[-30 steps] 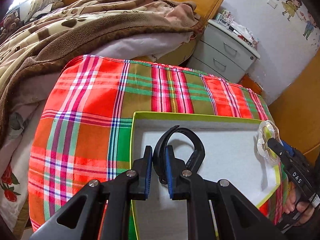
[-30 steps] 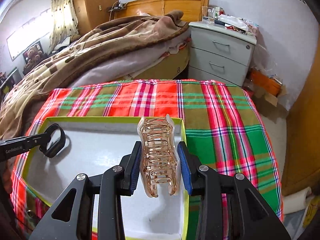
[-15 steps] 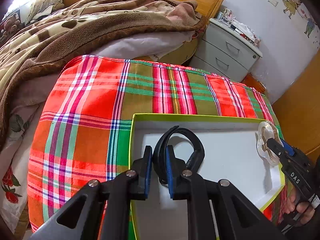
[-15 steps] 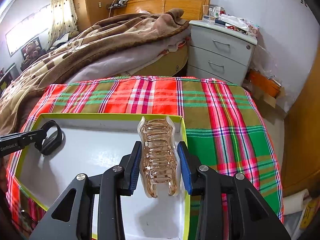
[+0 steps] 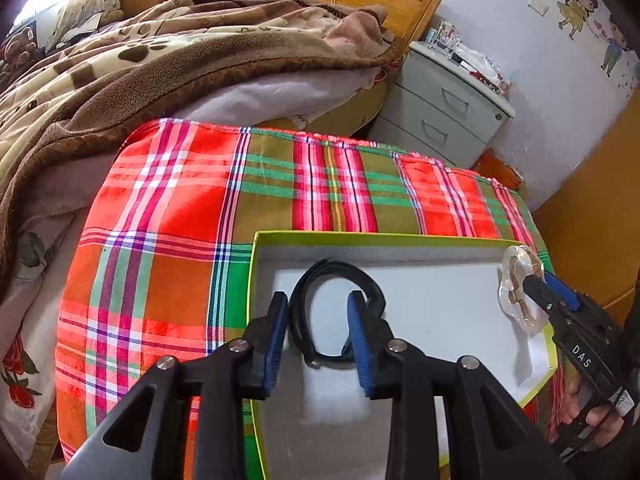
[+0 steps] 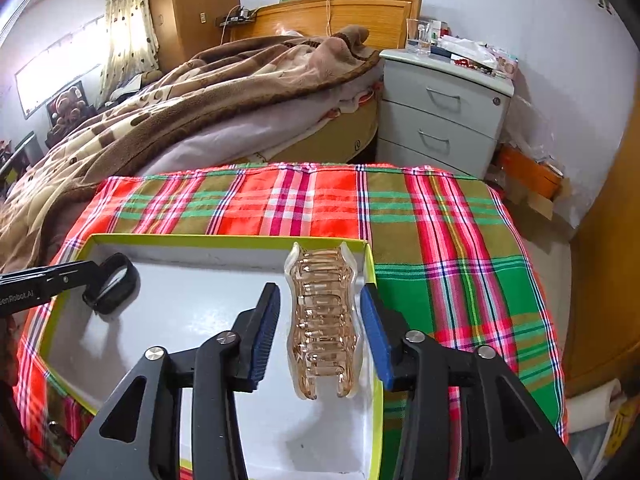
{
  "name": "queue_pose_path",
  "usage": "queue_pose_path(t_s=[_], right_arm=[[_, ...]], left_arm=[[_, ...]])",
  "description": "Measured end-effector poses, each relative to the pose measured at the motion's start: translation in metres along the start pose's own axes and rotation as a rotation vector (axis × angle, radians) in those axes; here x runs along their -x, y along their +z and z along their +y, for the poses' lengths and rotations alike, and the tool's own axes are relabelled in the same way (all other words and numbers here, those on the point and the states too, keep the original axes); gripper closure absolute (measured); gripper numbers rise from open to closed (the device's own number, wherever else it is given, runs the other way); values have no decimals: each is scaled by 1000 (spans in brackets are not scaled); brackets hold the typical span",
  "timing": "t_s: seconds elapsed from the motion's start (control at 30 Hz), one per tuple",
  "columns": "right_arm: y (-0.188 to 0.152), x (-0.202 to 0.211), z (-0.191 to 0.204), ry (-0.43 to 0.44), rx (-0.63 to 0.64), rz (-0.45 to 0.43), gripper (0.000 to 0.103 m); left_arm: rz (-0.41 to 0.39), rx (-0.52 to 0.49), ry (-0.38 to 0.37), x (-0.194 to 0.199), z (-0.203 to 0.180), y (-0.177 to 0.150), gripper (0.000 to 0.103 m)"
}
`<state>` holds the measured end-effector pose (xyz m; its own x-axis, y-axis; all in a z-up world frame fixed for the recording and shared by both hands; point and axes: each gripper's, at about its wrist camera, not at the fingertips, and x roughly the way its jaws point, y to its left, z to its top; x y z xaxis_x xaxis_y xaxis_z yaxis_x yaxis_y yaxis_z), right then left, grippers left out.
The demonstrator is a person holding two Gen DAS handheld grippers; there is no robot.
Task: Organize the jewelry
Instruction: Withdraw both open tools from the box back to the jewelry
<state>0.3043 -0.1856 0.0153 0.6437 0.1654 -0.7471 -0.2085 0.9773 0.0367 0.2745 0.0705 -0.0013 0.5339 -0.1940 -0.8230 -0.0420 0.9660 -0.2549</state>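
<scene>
The right gripper (image 6: 320, 328) stands with its blue-padded jaws spread, clear of the translucent amber plastic hair claw (image 6: 322, 324) lying between them in the shallow white-lined box with a lime-green rim (image 6: 224, 240). At the box's left end, the left gripper (image 6: 86, 282) reaches a black band (image 6: 114, 288). The box sits on a red and green plaid cloth (image 6: 440, 248).

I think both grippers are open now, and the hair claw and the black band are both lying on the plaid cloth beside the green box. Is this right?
One detail is wrong: the hair claw and black band lie inside the green box, not on the plaid cloth. Both wrist views show it. The left gripper and right gripper are indeed open.
</scene>
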Motion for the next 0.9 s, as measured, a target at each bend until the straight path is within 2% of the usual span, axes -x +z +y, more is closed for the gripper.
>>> queue_pose_path(t_s=[0.03, 0.07, 0.33, 0.6, 0.77, 0.9], right_arm=[[0, 2, 0, 5, -3, -4, 58], [0, 4, 0, 6, -6, -9, 58], [-5, 34, 0, 21, -16, -67, 58], [-30, 74, -6, 44, -47, -120, 58], [-58, 89, -7, 68, -38, -101, 58], [-82, 87, -4, 74, -18, -47, 58]], left_arm=[[-5, -3, 6, 2, 0, 0, 60], [-11, -3, 10, 5, -1, 0, 59], [-49, 14, -12, 33, 3, -12, 59], [-92, 26, -36, 69, 9, -42, 58], [-87, 36, -43, 82, 16, -68, 58], [-70, 36, -64, 86, 21, -90, 58]])
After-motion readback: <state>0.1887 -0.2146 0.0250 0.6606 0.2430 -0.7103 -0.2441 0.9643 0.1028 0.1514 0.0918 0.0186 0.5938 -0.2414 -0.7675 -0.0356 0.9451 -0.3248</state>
